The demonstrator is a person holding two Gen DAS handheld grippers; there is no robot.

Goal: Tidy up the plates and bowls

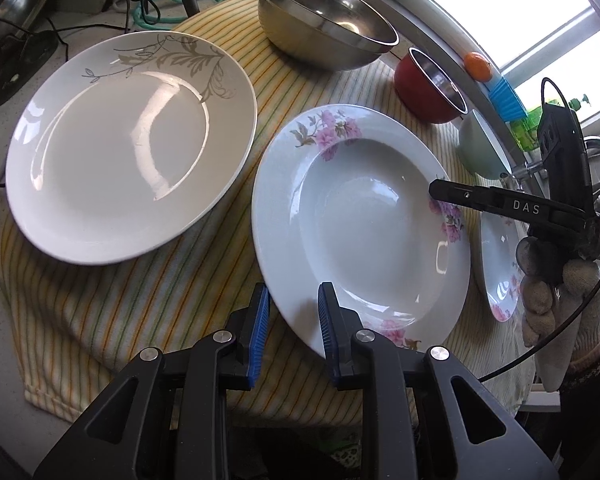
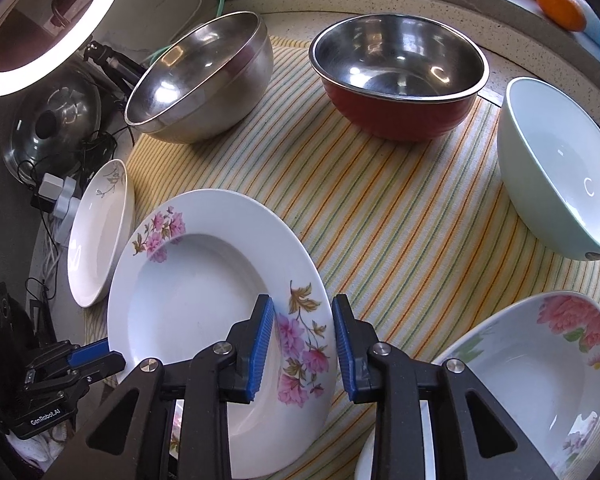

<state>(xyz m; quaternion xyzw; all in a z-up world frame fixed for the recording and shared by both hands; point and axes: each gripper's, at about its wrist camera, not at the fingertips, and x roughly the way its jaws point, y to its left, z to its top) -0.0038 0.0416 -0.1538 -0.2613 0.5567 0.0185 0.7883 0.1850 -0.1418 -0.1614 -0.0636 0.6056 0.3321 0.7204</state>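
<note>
A white soup plate with pink flowers (image 1: pixel 360 232) (image 2: pixel 196 288) sits tilted over the striped cloth (image 1: pixel 160 304). My left gripper (image 1: pixel 294 320) has its blue pads on either side of the plate's near-left rim. In the right wrist view this left gripper (image 2: pixel 104 354) is clamped on that edge. My right gripper (image 2: pixel 304 336) is shut on the opposite, flowered rim, one pad inside the well and one outside. Seen from the left wrist, the right gripper (image 1: pixel 440 194) reaches over the far-right rim, held by a gloved hand (image 1: pixel 548 292).
A large white plate with a grey leaf pattern (image 1: pixel 128 152) lies left of the soup plate. Behind stand a steel bowl (image 2: pixel 204 80), a red bowl (image 2: pixel 400 80) and a pale green bowl (image 2: pixel 560 176). A flowered bowl (image 2: pixel 532 368) sits near right. Cables and a pot lid (image 2: pixel 52 120) crowd the left.
</note>
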